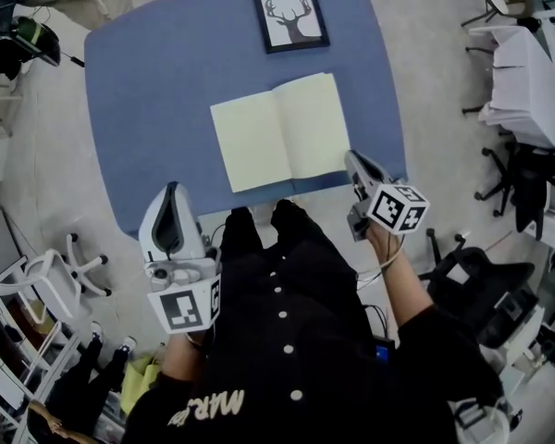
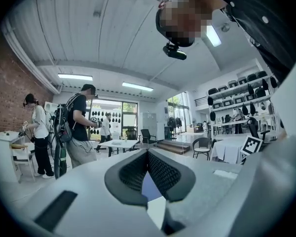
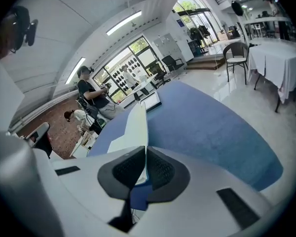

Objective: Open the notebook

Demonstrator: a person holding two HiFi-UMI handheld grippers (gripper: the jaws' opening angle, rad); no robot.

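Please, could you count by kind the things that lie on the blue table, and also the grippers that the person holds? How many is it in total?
notebook: 1
framed deer picture: 1
grippers, the left gripper and the right gripper: 2
total: 4

Pale letters reading roughly "MAR" cross the person's black top (image 1: 208, 405).

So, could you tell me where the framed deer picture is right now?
In the head view the framed deer picture lies at the far edge of the blue table, right of centre, just beyond the open notebook.
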